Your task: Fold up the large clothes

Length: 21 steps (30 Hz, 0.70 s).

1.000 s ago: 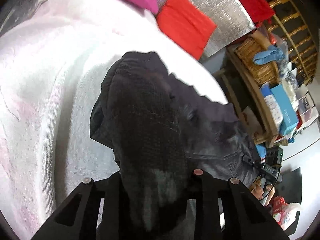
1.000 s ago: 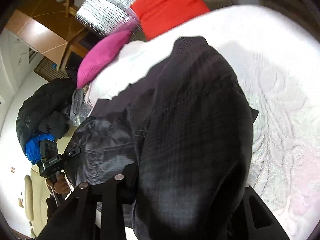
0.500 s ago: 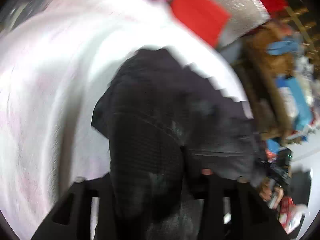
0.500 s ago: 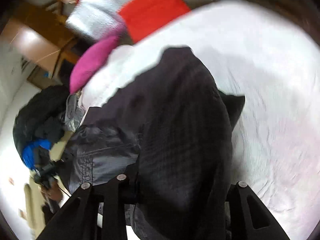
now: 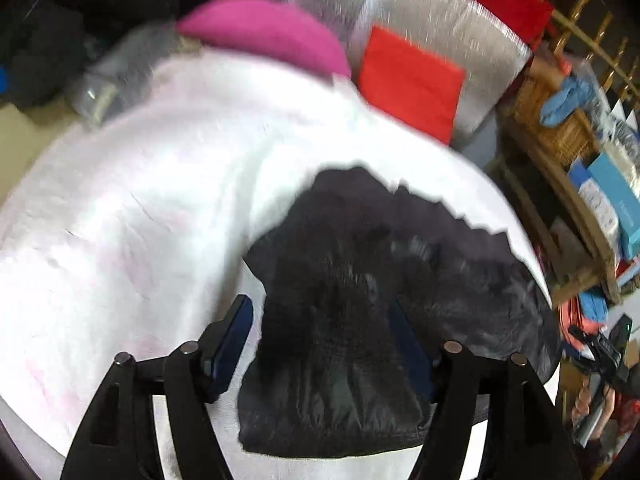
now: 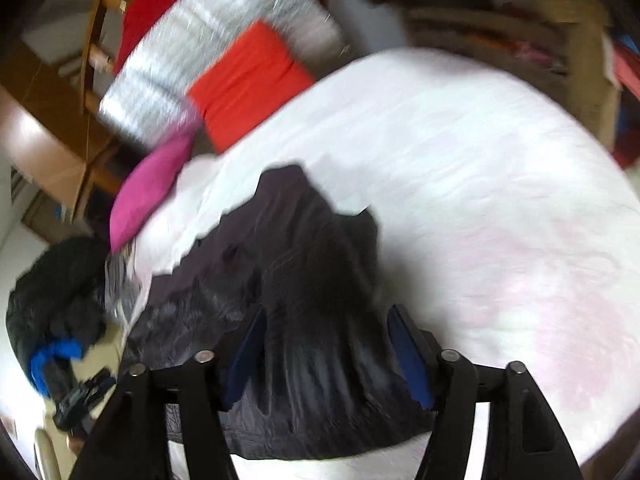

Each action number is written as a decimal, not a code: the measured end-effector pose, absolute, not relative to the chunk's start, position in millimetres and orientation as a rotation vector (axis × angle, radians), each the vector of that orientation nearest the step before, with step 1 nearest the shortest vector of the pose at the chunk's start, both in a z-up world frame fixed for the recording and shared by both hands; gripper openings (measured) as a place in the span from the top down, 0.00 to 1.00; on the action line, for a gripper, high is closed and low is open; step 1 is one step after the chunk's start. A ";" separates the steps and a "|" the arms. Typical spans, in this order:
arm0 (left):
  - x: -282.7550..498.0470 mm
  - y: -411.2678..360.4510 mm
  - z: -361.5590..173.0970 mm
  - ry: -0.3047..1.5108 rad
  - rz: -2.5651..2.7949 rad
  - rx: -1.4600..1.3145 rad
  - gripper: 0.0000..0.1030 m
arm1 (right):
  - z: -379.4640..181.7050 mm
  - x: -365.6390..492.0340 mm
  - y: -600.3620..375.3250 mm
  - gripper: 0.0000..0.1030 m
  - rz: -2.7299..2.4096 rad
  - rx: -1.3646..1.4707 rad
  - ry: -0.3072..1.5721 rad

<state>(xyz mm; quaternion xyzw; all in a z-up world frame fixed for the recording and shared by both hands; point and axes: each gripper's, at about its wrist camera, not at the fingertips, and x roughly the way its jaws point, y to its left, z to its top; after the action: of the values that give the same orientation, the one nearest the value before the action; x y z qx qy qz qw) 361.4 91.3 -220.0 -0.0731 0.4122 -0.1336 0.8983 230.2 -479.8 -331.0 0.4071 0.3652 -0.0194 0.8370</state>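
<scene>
Lying in a bunched heap on the white bedspread (image 5: pixel 132 216), the dark garment (image 5: pixel 360 300) is seen near the close edge of the bed, its far part spread flatter and its near part piled in folds. In the left wrist view the fingers of the left gripper (image 5: pixel 322 344) stand well apart, with the cloth between them but not pressed by the blue pads (image 5: pixel 230 340); they have just been opening. The same is found for the right gripper (image 6: pixel 326 354): its fingers are apart and have just been opening, and the garment (image 6: pixel 304 304) lies loose between them (both pictures are blurred, so fine creases cannot be read).

Further out, a pink pillow (image 5: pixel 272 36) and a red cushion (image 5: pixel 408 84) are placed at the head of the bed, against a silver padded panel (image 5: pixel 432 24).

It is judged that a fold has been laid down and released, and that the folding is not finished, since the heap is still uneven. For the next move, a new edge or corner of the garment must probably be found and taken by both grippers, so that the cloth can be flattened or folded again.
</scene>
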 end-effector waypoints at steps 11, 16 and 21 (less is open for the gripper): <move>319.7 109.6 -252.1 0.912 -0.310 -0.282 0.24 | -364.5 194.4 -464.5 0.23 -0.037 1.036 0.854; 335.9 111.8 -274.4 0.977 -0.226 -0.241 0.25 | -365.3 208.0 -448.5 0.33 -0.081 0.932 0.867; 348.4 109.4 -300.2 1.061 -0.175 -0.226 0.25 | -352.5 213.5 -430.3 0.62 -0.176 0.722 0.871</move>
<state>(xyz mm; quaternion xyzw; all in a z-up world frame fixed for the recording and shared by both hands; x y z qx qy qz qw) 348.4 109.4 -300.2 -0.1072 0.5041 -0.0834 0.8529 213.5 -430.3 -352.5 0.3416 0.4121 -0.0833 0.8406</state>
